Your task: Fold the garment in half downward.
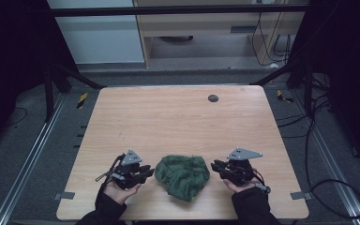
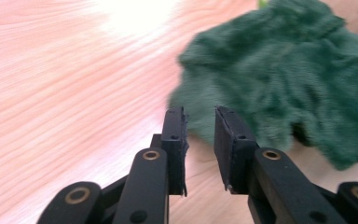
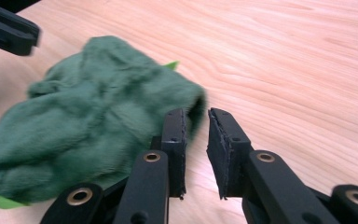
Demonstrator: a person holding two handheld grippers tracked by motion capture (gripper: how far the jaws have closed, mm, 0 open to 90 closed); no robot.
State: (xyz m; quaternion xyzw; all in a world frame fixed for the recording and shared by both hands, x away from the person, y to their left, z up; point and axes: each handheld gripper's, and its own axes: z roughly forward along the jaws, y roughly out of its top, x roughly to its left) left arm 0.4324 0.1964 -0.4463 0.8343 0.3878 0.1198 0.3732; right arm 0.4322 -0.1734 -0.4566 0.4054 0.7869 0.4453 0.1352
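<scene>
A crumpled dark green cloth lies near the table's front edge, between my two grippers. My left gripper sits just left of it, jaws a little apart with nothing between them. In the left gripper view the cloth bulks just beyond the left gripper. My right gripper rests just right of the cloth, jaws also slightly apart and empty. The right gripper view shows the cloth to the left of the right gripper, with a light green tag peeking out at its far edge.
The wooden table stretches away bare behind the cloth, with a small dark round cap near its far edge. Black frame bars and cables surround the table on the floor.
</scene>
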